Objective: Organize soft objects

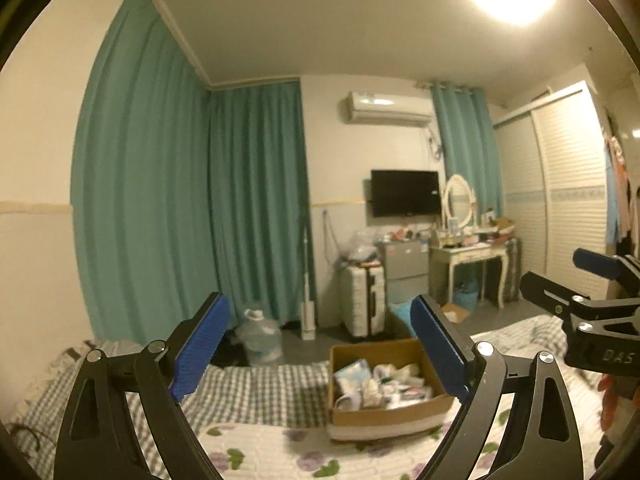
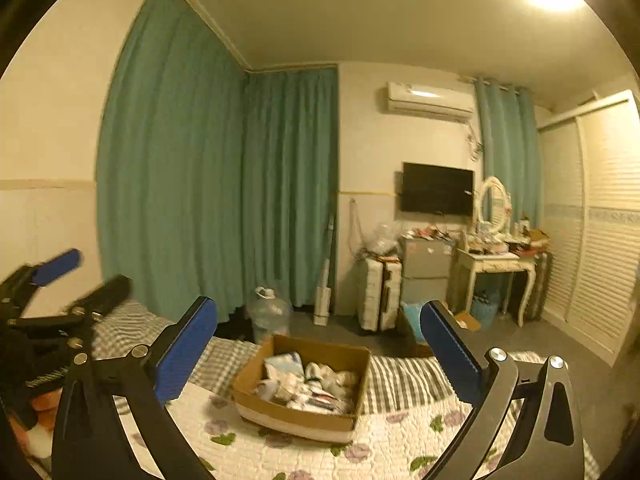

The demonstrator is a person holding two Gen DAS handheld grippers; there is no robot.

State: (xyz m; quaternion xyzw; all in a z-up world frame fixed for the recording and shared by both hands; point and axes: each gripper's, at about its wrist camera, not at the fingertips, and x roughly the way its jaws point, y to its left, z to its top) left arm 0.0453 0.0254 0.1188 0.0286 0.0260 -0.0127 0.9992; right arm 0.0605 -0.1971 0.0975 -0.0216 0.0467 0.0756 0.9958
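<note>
left gripper: my jaws stand spread wide with nothing between the 2 blue pads, raised above the bed; in the right wrist view it shows only as a blurred shape at the left edge.
right gripper: my jaws here gape just as wide and grip nothing; in the left wrist view only part of it juts in from the right edge.
cardboard box: open-topped, sitting on the bed ahead of both grippers, apart from both.
soft objects: a jumble of pale folded pieces inside the box; too blurred to tell what each one is.
bed: floral quilt nearest me, grey checked cover beyond it; its edges are cut off by my fingers and the lens rim.
water jug: on the floor past the bed, by the teal curtain, lower part hidden.
suitcase: upright beside a cluttered dresser; the items on top are hard to make out.
</note>
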